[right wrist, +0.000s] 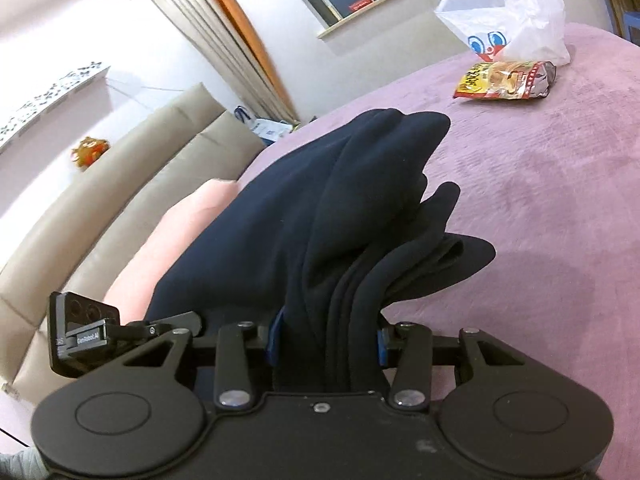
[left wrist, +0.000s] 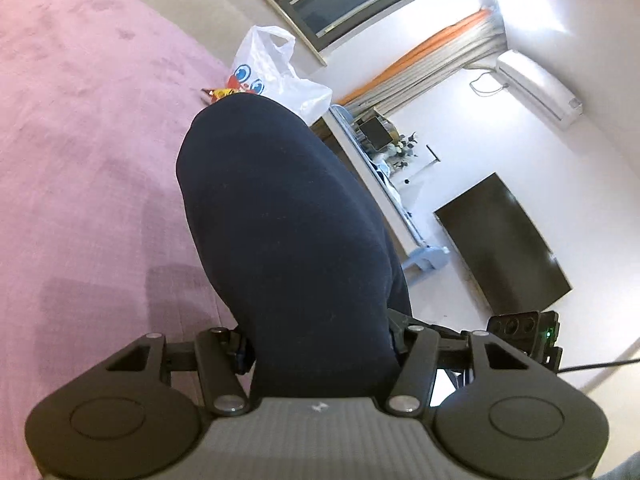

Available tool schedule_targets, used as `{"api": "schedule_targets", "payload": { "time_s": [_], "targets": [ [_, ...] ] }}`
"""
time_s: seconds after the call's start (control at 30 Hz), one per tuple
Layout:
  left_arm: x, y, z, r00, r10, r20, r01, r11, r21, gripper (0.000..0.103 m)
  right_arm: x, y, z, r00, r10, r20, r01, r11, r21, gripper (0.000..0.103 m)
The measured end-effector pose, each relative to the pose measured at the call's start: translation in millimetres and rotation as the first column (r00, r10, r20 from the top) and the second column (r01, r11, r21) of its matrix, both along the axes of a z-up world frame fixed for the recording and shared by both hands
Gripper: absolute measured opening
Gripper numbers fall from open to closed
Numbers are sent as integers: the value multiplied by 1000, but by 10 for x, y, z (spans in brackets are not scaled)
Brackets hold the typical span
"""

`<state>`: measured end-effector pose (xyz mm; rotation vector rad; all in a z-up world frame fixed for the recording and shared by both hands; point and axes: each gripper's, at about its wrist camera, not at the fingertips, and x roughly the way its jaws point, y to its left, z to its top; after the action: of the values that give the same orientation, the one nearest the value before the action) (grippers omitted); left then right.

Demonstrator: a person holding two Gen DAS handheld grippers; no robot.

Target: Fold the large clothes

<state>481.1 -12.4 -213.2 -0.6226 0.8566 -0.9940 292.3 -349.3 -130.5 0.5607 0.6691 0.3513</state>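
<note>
Currently both grippers are holding one dark navy, soft knit garment [left wrist: 288,216] lifted above the mauve plush bed cover [left wrist: 80,152]. Left gripper [left wrist: 320,354]: jaws are clenching a broad, smooth span of the cloth, which is filling the middle of its view. Right gripper [right wrist: 326,338]: jaws are clamping a thick stack of several folded layers of the same garment [right wrist: 320,208], the edges fanning out ahead over the bed cover [right wrist: 540,208]. Judged step: carrying a gathered fold across to lay it down. To do it well, both grips should be travelling level and together, keeping the cloth taut between them, lowering until the far edge is meeting the bed first, and letting go only once the layers are lying flat and aligned. Left view only: black flat wall screen [left wrist: 504,240], white wall air conditioner [left wrist: 538,88], pale blue frame [left wrist: 424,258]. Right view only: beige padded headboard [right wrist: 132,184], pink pillow [right wrist: 180,240], yellow-and-red snack packet [right wrist: 504,80] lying well apart from the garment. Shown in both: white plastic carrier bag with cartoon eyes [left wrist: 276,76], [right wrist: 508,28], standing at the far bed edge.
</note>
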Motion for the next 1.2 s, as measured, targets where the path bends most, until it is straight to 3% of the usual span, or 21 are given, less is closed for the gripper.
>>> {"api": "schedule_targets", "payload": {
  "time_s": [0.1,0.2,0.27,0.33,0.37,0.43,0.57,0.7,0.83,0.9,0.97,1.03,1.1,1.17,1.2],
  "targets": [
    [-508,290,-21,998,9,-55,-9,1000,-8,59,-394,269,-9,999,19,-36,-19,1000,-6,53],
    [-932,498,-277,997,24,-73,-22,1000,22,60,-632,439,-382,993,47,-111,-47,999,6,53],
    [-1119,577,-656,994,46,-104,-41,998,56,61,-709,512,-820,981,51,-186,-49,999,13,53],
    [-1198,616,-1195,976,63,-208,-48,996,79,64,-732,592,-1325,962,50,-270,-51,999,1,53],
    [-1233,647,-1438,964,82,-252,-61,994,89,69,-775,608,-1492,962,45,-268,-45,999,7,60],
    [-1337,768,-1669,969,88,-229,-94,995,-17,69,-860,559,-1611,974,36,-223,-14,995,100,67],
    [-1415,782,-1646,981,98,-169,-102,995,-16,69,-959,582,-1549,988,30,-152,-26,999,29,69],
    [-1670,837,-1436,978,165,-128,-156,985,78,70,-1093,570,-1306,993,13,-120,-21,998,-61,72],
    [-2089,1082,-1032,957,285,-56,-272,947,173,62,-1370,470,-876,998,-62,21,65,973,-221,73],
    [-2208,1133,-740,947,319,21,-316,925,213,62,-1356,408,-679,990,-91,106,115,964,-240,76],
    [-2281,1087,-468,950,295,103,-311,925,220,62,-1215,446,-485,978,-88,191,132,964,-231,72],
    [-2297,961,-336,967,224,121,-240,960,147,61,-983,626,-401,962,-113,247,176,952,-249,47],
    [-2244,781,-421,986,147,79,-153,986,70,56,-701,864,-453,964,-73,257,146,950,-277,30],
    [-2234,643,-611,995,94,42,-98,990,104,37,-393,1140,-637,974,25,224,53,941,-334,27],
    [-2240,579,-727,997,77,31,-81,985,150,31,-208,1259,-804,982,55,182,25,912,-409,16]
  ]
}}
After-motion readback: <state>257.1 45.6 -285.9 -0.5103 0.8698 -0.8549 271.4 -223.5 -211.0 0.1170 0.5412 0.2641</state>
